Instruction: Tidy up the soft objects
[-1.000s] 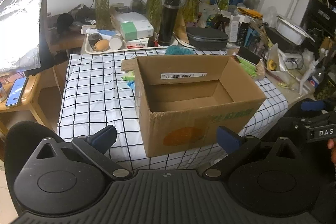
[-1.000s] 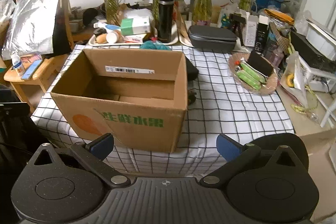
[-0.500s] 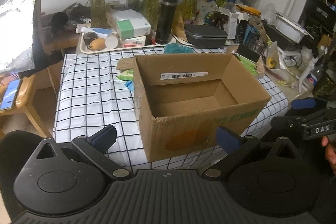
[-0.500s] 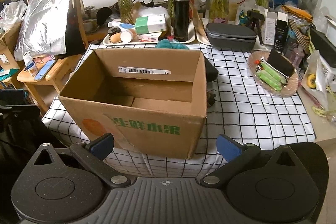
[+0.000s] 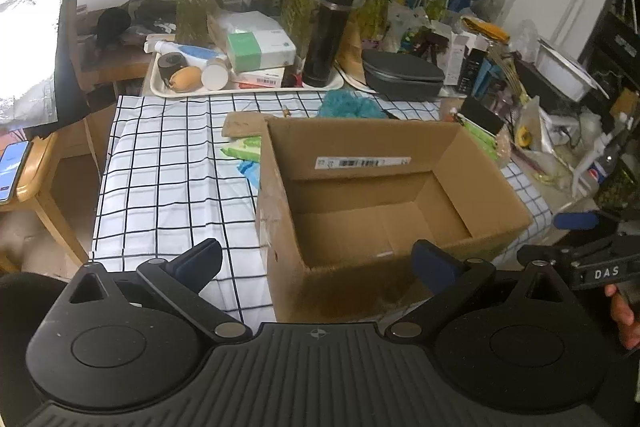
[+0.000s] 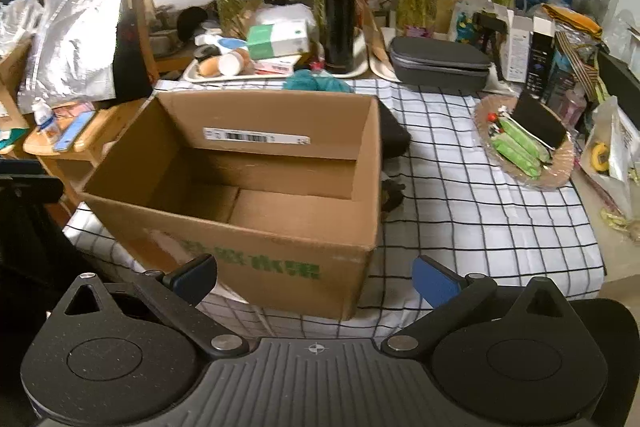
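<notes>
An empty brown cardboard box stands open on the checked tablecloth. A teal fluffy item lies behind the box. A green packet and something blue lie at its left side. A dark soft item rests against the box's right wall. My left gripper is open in front of the box's near left corner. My right gripper is open before the box's front wall. Both hold nothing.
A tray with a tissue box, cup and black flask sits behind, beside a grey case and glass vases of bamboo. A plate of green packets stands right. A wooden side table with a phone is left.
Both grippers have moved forward and higher toward the box, so its inside floor shows more. Their jaws stayed open.
</notes>
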`<act>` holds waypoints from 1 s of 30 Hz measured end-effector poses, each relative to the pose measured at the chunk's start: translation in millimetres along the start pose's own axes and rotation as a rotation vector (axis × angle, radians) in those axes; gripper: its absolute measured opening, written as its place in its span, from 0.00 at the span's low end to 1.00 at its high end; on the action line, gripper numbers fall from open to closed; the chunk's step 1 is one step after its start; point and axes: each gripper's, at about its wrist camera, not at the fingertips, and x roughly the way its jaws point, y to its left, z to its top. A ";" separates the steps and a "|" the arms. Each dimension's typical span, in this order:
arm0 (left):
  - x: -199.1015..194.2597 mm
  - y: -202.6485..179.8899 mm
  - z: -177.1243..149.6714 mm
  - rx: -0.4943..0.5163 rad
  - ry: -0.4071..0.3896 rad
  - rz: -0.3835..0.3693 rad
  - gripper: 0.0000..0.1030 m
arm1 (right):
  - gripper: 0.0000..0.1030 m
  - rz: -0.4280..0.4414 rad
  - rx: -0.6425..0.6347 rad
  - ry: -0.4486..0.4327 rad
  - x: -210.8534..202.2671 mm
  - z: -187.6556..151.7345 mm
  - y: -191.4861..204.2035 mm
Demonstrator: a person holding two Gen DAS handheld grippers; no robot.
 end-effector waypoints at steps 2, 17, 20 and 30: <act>3.9 1.6 4.1 -0.002 0.014 0.011 1.00 | 1.00 -0.013 -0.006 -0.016 1.5 2.1 -1.5; 20.1 11.4 28.3 0.093 -0.035 0.060 1.00 | 1.00 -0.023 -0.032 -0.049 11.0 18.8 -15.3; 22.1 15.9 32.8 0.099 -0.065 0.051 1.00 | 1.00 -0.013 -0.046 -0.053 18.6 21.2 -18.3; 33.7 29.7 59.0 0.130 -0.091 -0.033 1.00 | 1.00 0.003 0.031 -0.147 19.7 44.6 -38.0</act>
